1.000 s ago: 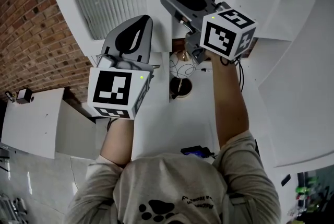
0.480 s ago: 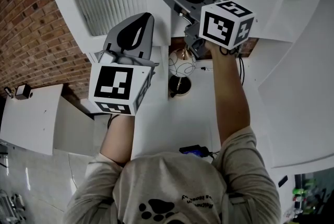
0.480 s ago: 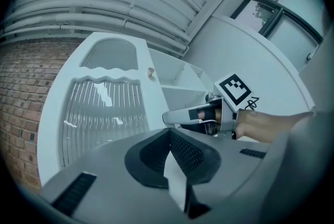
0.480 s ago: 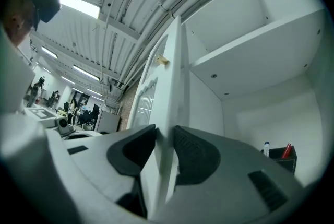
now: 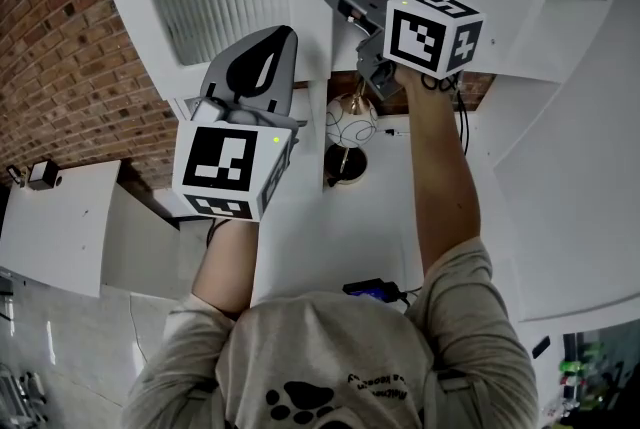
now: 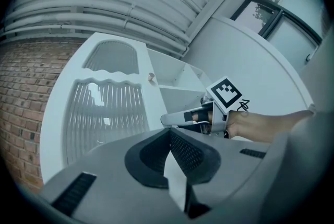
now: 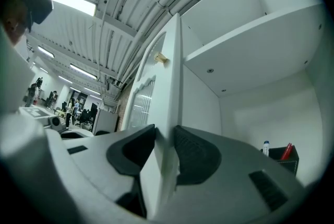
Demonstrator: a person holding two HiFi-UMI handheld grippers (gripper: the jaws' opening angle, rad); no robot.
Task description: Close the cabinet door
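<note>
- Right gripper (image 7: pixel 165 139): jaws wide and just been opening, loosely straddling the cabinet door (image 7: pixel 168 77) edge at frame centre.
- Left gripper (image 6: pixel 168 137): closed, empty.
- Best to push the door steadily towards the shelves (image 7: pixel 250 45) at the right.
</note>
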